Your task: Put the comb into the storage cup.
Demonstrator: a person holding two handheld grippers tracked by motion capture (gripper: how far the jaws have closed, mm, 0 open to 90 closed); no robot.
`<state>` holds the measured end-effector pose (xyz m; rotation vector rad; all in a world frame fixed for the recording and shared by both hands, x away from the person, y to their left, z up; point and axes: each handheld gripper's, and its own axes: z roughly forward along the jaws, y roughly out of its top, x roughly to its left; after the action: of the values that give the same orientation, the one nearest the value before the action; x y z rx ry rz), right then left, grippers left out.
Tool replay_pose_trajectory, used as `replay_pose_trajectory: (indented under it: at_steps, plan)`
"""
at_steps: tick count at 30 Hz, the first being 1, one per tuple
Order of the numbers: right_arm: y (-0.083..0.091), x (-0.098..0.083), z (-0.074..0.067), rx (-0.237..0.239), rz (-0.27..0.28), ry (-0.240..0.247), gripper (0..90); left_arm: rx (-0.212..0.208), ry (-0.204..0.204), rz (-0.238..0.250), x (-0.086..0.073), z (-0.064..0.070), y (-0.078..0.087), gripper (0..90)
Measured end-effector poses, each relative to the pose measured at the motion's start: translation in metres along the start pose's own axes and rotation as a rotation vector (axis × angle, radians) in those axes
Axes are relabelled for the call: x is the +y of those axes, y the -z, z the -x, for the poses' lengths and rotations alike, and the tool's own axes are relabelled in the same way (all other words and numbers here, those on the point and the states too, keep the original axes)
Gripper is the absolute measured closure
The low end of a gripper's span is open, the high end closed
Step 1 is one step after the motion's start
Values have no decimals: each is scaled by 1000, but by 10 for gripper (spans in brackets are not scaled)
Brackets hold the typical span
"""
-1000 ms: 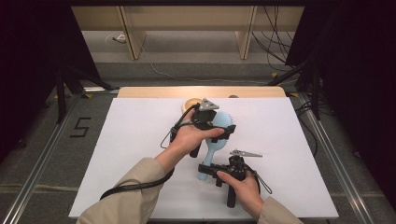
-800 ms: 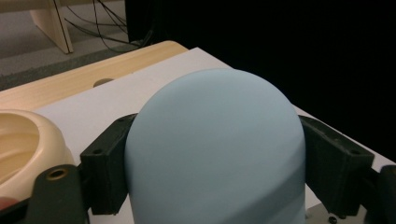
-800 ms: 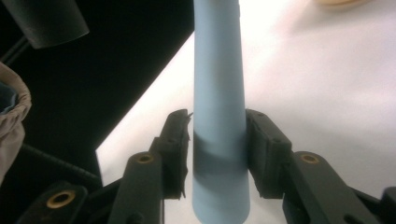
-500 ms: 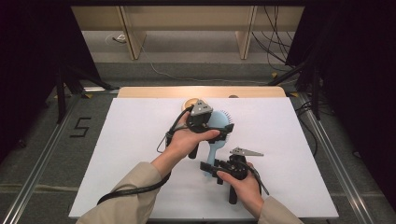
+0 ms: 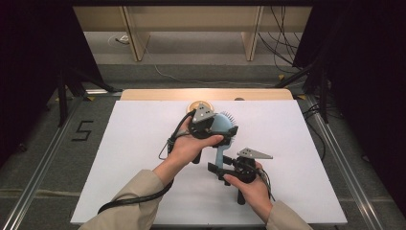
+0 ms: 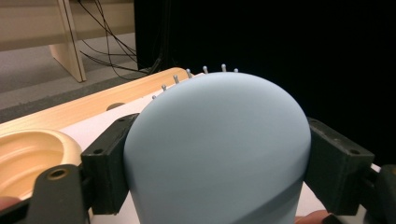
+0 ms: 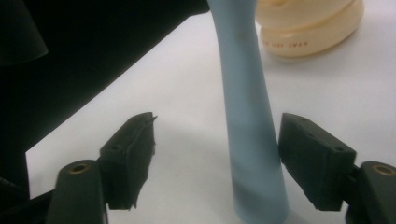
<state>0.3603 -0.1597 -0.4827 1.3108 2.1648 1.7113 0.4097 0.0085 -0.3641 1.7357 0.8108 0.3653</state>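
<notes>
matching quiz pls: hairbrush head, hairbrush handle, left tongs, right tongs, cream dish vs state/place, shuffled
Things:
1. left tongs
2. right tongs
3. hairbrush handle
4. cream dish

States or places:
A. standing between open jaws, pads not pressing on it
B. on the white table top beyond the brush, untouched
C. shut on the pale blue hairbrush head
D. jaws have just been opening, apart from the handle on both sides

Pairs: 1-C, 2-D, 3-A, 4-B
</notes>
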Motion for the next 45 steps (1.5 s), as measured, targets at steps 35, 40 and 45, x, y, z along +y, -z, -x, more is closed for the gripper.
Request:
replay_pose_trajectory:
  at_steps: [35, 40, 45]
  plan:
    - [17, 12, -1, -51, 16, 235, 155, 101, 2, 50, 15, -26, 20, 197]
    - [19, 13, 1, -65, 18, 237, 153, 113, 6, 58, 18, -30, 23, 196]
    - [21, 13, 3, -73, 18, 237, 153, 123, 9, 64, 19, -34, 25, 197]
